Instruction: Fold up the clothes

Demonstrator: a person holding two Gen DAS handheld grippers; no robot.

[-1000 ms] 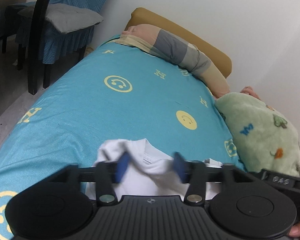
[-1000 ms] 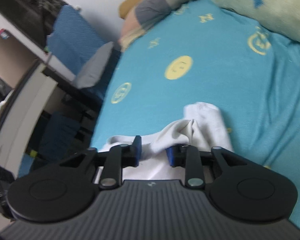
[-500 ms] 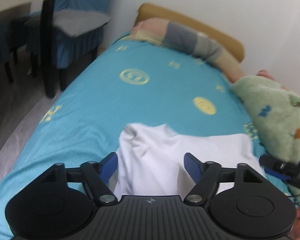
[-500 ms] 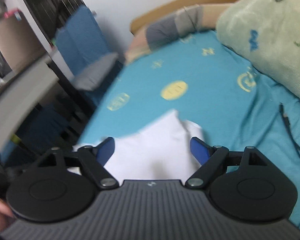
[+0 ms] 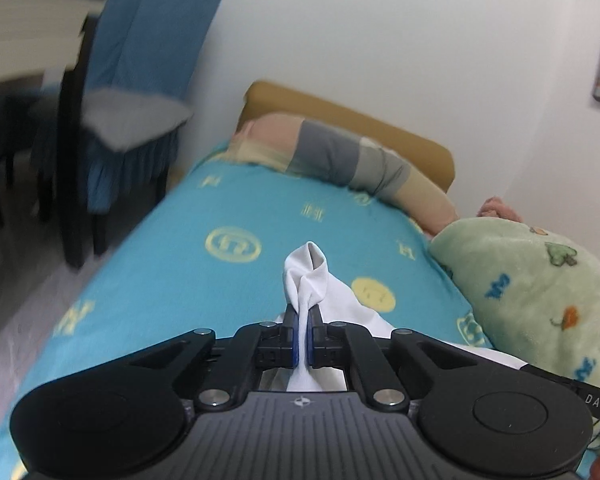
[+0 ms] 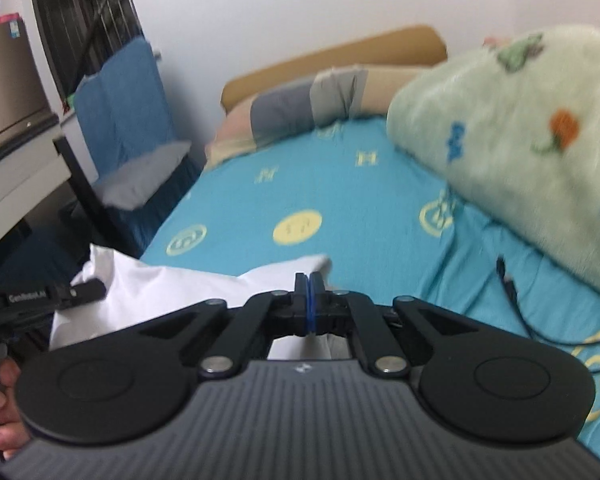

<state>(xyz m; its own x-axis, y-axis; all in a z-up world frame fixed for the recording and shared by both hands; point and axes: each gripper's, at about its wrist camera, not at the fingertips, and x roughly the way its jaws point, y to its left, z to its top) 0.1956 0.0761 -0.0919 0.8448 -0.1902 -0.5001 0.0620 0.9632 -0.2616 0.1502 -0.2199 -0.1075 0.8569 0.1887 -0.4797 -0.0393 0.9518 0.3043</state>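
Where left claw [image 5: 302, 330] pinches, white garment [image 5: 308, 280] bunches.

A turquoise sheet [image 5: 203, 280] with yellow emblems is covering the bed. A striped pillow [image 5: 340, 156] is lying by the tan headboard [image 5: 400, 132]. A green blanket [image 6: 512, 128] is sitting beside a black cable [image 6: 512, 292]. A blue-covered chair [image 5: 139, 80] is standing alongside.

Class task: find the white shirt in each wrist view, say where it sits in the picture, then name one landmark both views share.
Left wrist view: white shirt at lower centre, bunched up between the shut fingers.
Right wrist view: white shirt at lower left, running behind the shut fingers.
Shared landmark: the green blanket on the right.
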